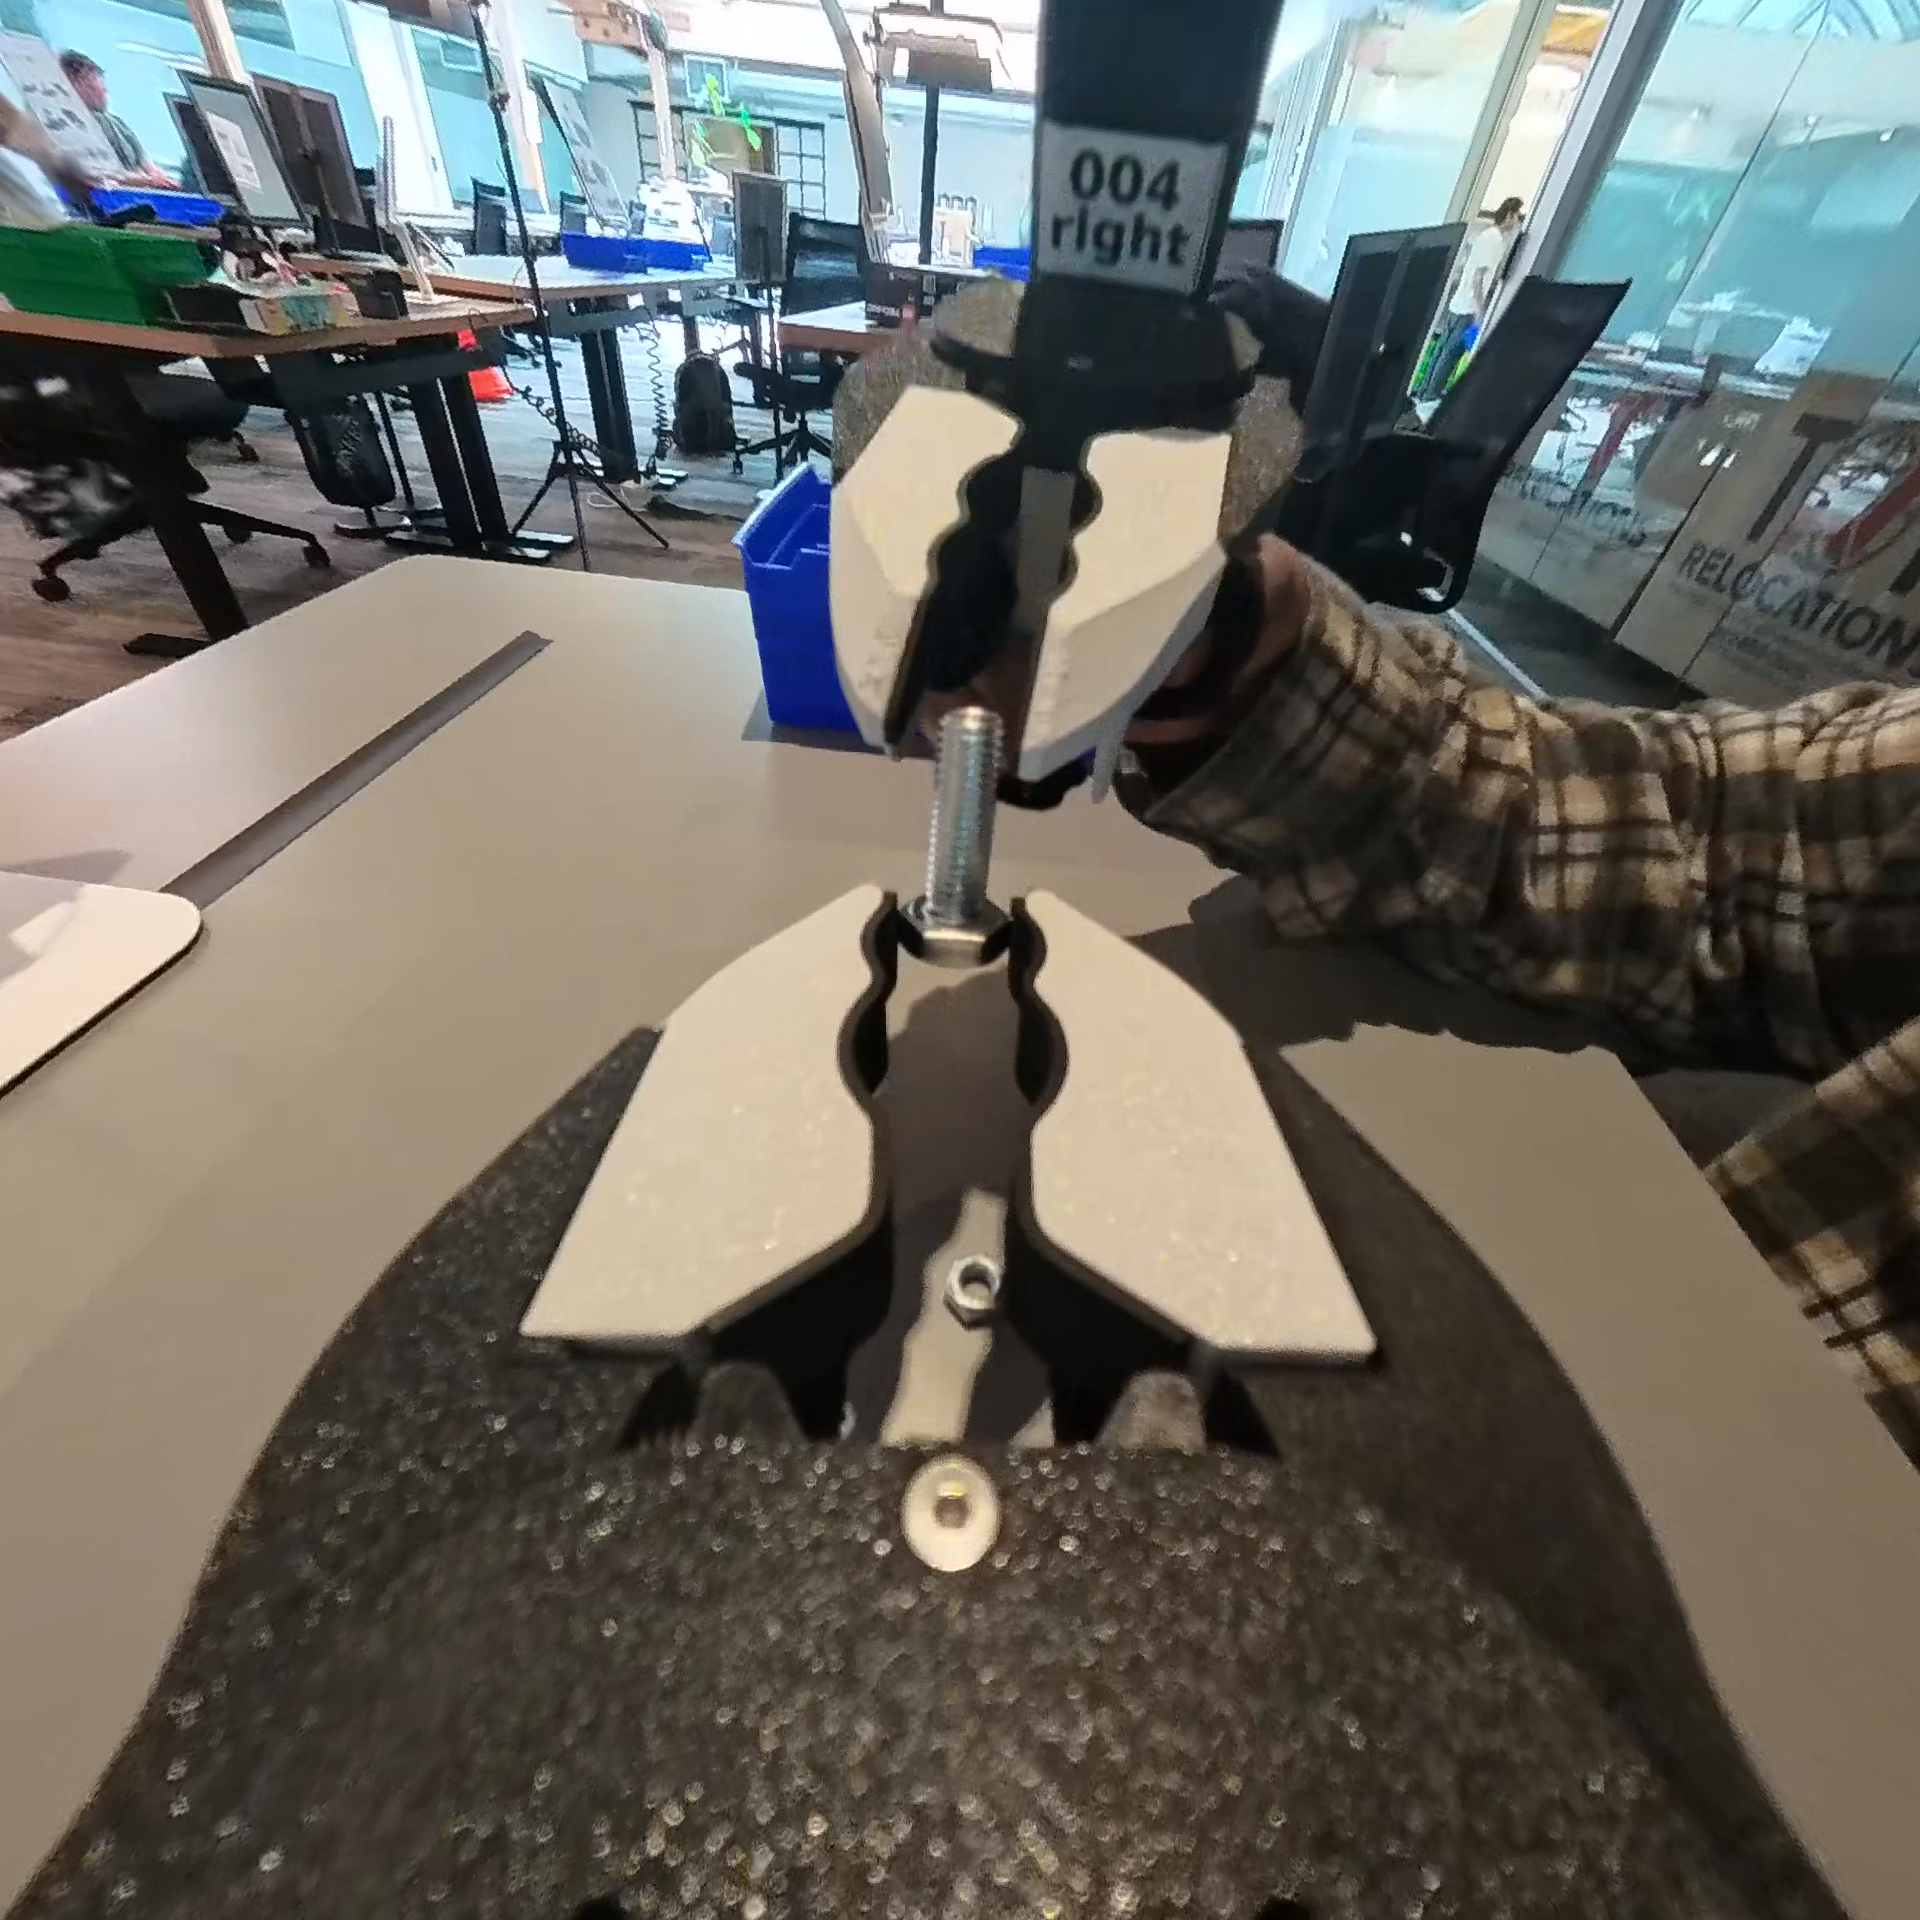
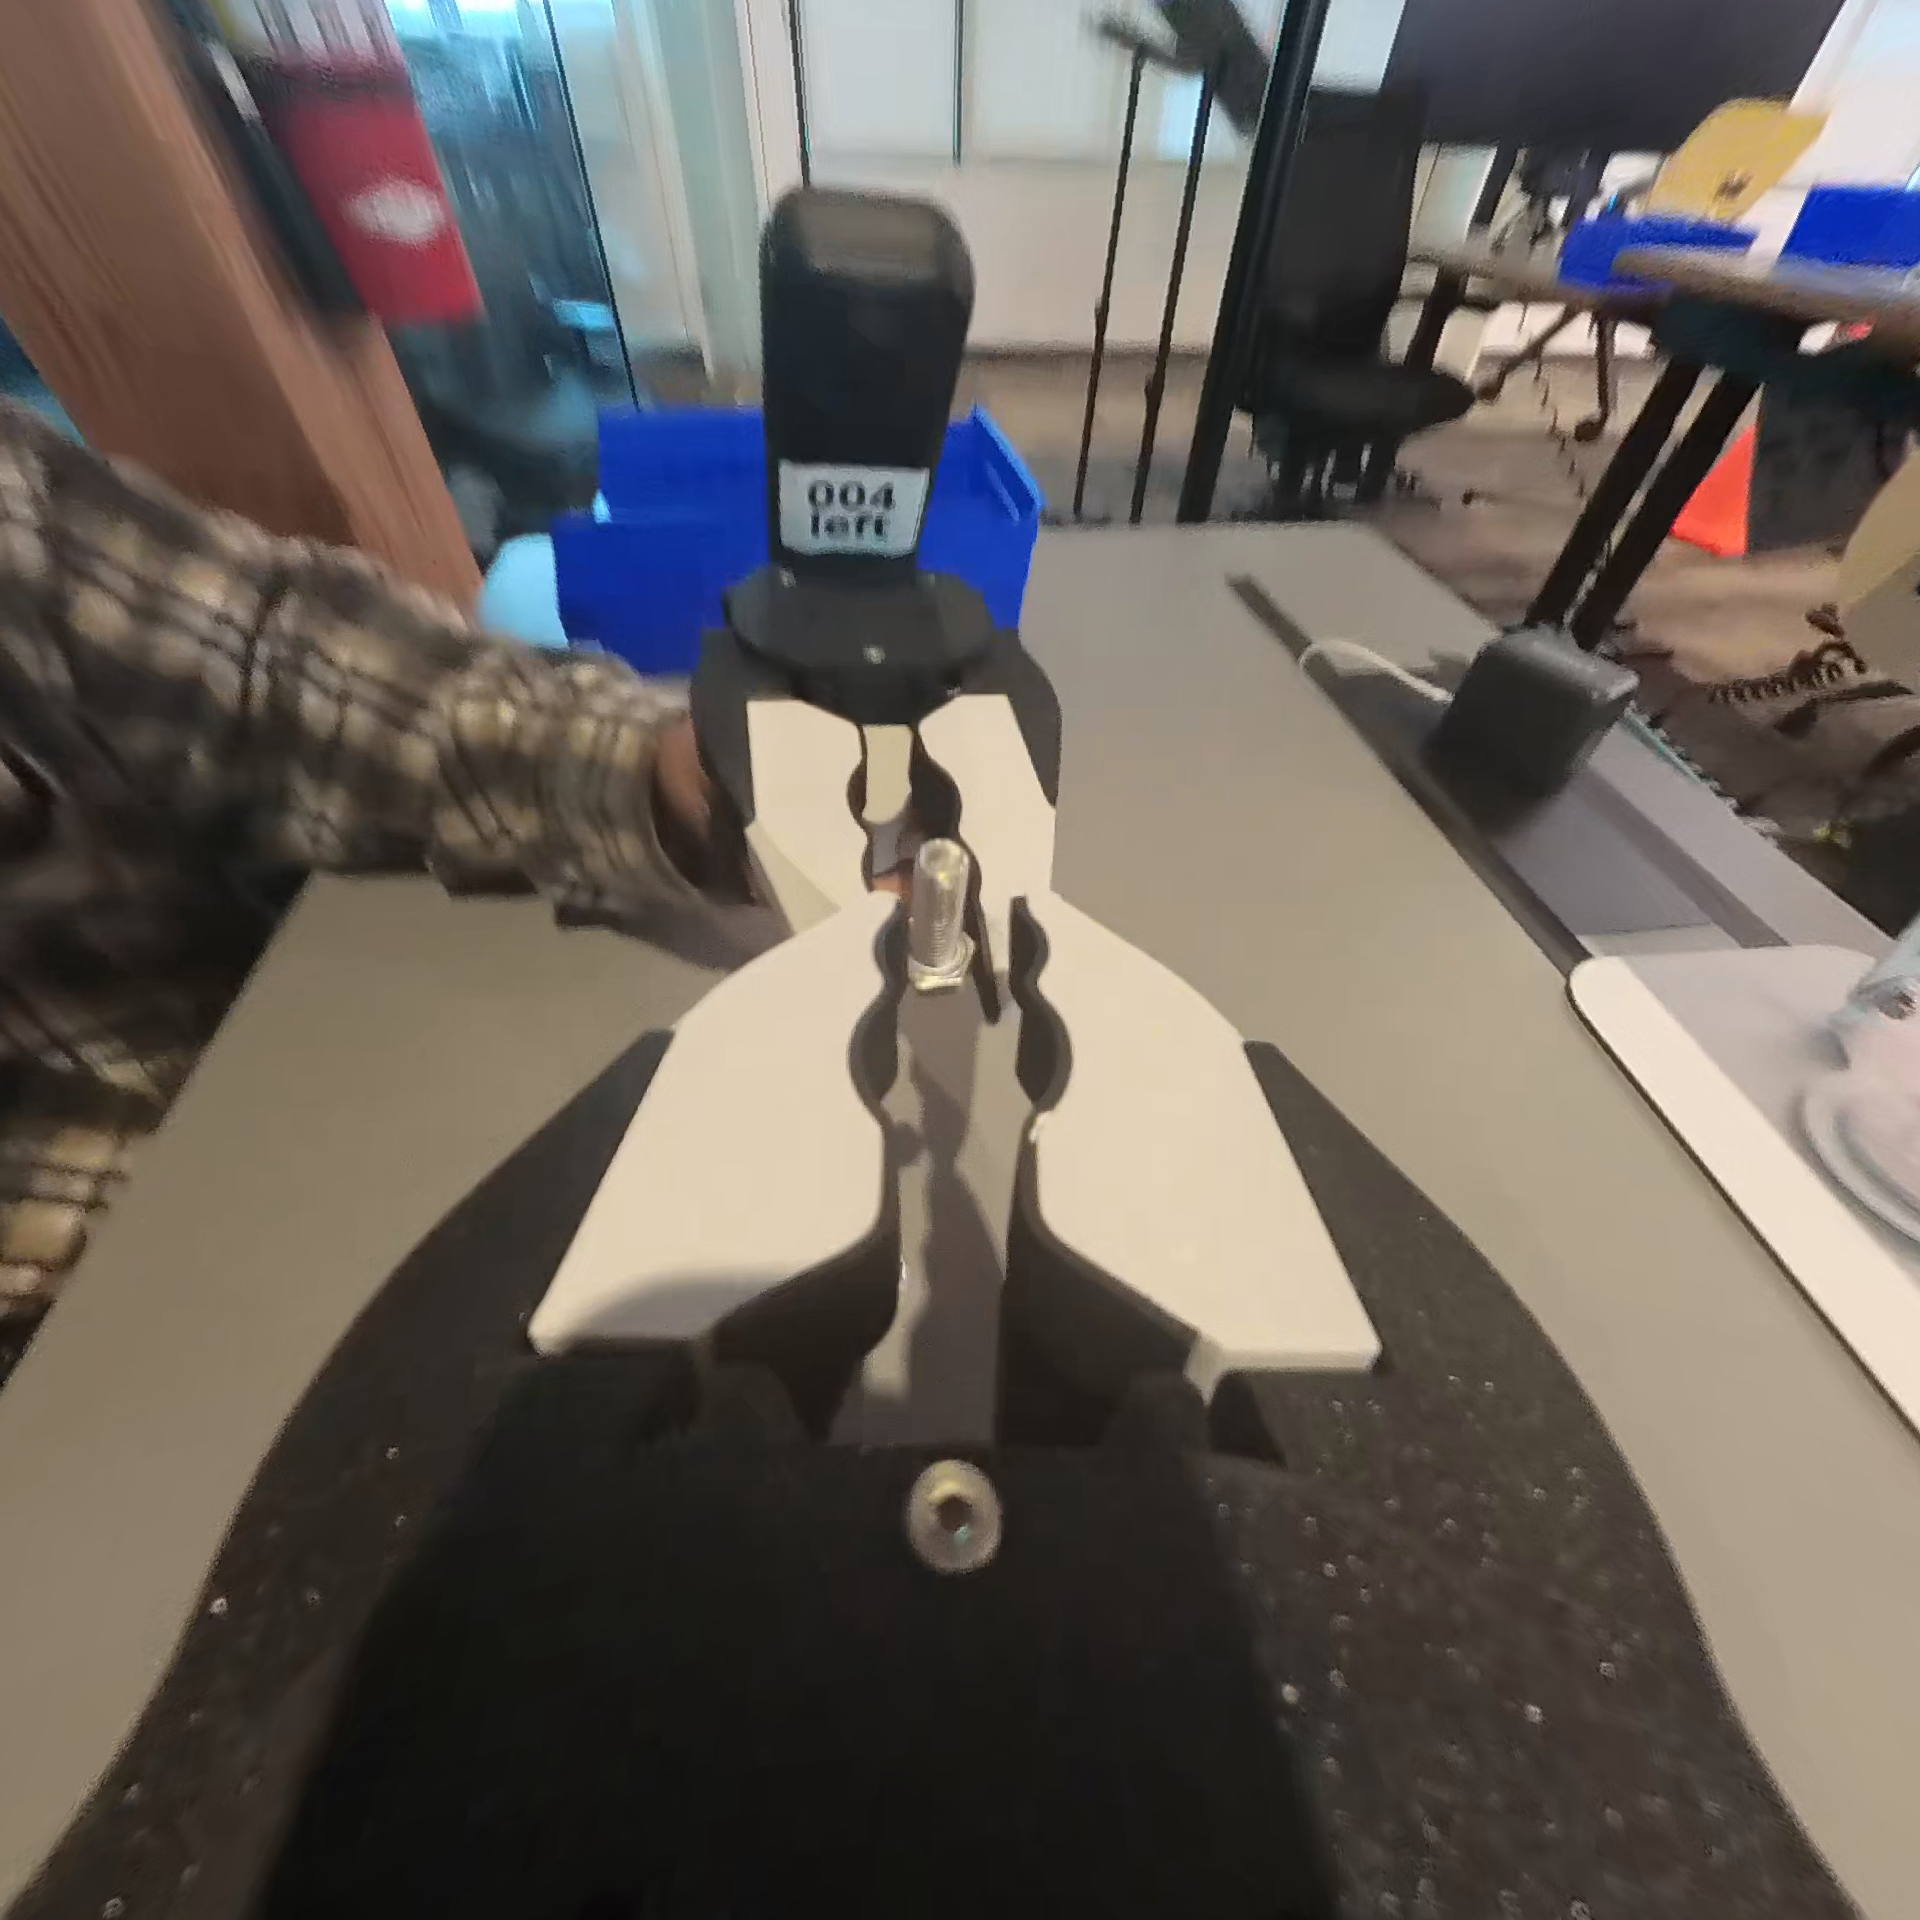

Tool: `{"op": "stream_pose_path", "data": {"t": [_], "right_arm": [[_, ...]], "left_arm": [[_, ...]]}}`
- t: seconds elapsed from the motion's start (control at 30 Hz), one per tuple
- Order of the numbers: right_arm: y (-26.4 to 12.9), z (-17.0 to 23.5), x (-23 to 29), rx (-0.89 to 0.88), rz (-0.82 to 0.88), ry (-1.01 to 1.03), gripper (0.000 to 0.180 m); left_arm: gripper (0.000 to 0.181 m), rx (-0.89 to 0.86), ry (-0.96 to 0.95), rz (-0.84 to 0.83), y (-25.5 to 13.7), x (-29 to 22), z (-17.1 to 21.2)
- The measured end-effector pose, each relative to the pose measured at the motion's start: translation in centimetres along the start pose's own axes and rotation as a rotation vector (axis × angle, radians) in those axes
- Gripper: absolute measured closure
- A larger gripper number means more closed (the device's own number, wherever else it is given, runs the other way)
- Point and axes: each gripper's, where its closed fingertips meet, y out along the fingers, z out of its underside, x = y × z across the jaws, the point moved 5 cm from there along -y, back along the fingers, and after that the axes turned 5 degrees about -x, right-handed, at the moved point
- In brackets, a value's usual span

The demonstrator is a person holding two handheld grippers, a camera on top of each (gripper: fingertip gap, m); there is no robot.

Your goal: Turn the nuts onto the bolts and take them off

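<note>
- White mat (image 1: 83, 966): at 9 o'clock in the left wrist view, flat on the grey table (image 1: 416, 1039), well apart from the work.
- Left gripper (image 1: 958, 914): reaches in from 6 o'clock, low over the table. Fingertips clenched on the hex head of the bolt, one dark pad against each side.
- Bolt (image 1: 961, 821): dead centre, upright, head down on the table, threaded shaft pointing to 12 o'clock. Threads bare along the whole visible length, no nut on them.
- Nut (image 1: 968, 1291): small, hex, seen in the gap between the left gripper's fingers at 6 o'clock of the bolt. Appears to lie loose on the table below, though cannot tell for certain.
- Right gripper (image 1: 966, 753): comes down from 12 o'clock, tips level with the bolt's top end. Fingers released, set either side of the shaft with a clear gap in the right wrist view, grasping nothing.
- Blue bin (image 1: 790, 613): behind, at 11 o'clock of the bolt.
- Plaid sleeve (image 1: 1507, 810): at 3 o'clock, behind the right gripper.

Step in hand, as judged: bolt steadied, nut off, between one unthreading and the next threading.

Next move, as judged: calls for the right gripper to fetch the nut, awkward from under the left gripper, then seat it square on the bolt's tip before turning; likely to cross-thread if tilted.
</note>
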Motion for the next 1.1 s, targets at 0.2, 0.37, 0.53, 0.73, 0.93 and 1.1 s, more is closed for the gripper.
{"op": "stream_pose_path", "data": {"t": [0.2, 0.37, 0.53, 0.73, 0.93, 1.1], "right_arm": [[0.61, 0.43, 0.60, 0.051, -0.041, -0.007, 0.170], [0.49, -0.04, 0.50, -0.007, -0.046, 0.061, 0.171], [0.34, -0.17, 0.44, -0.014, -0.047, 0.087, 0.171], [0.35, -0.19, 0.49, -0.014, -0.055, 0.104, 0.171], [0.58, -0.21, 0.56, -0.005, -0.051, 0.099, 0.171], [0.81, -0.32, 0.64, -0.022, -0.057, 0.109, 0.171]], "left_arm": [[0.161, 0.020, -0.012, 0.022, 0.49, -0.37, 0.46], [0.161, -0.033, 0.003, 0.019, 0.27, -0.39, -0.09], [0.159, -0.105, 0.016, 0.030, 0.01, -0.42, -0.38], [0.157, -0.110, 0.027, 0.039, 0.02, -0.49, -0.38], [0.154, -0.096, 0.028, 0.049, 0.22, -0.65, -0.17], [0.157, -0.092, 0.035, 0.046, 0.08, -0.65, -0.22]]}}
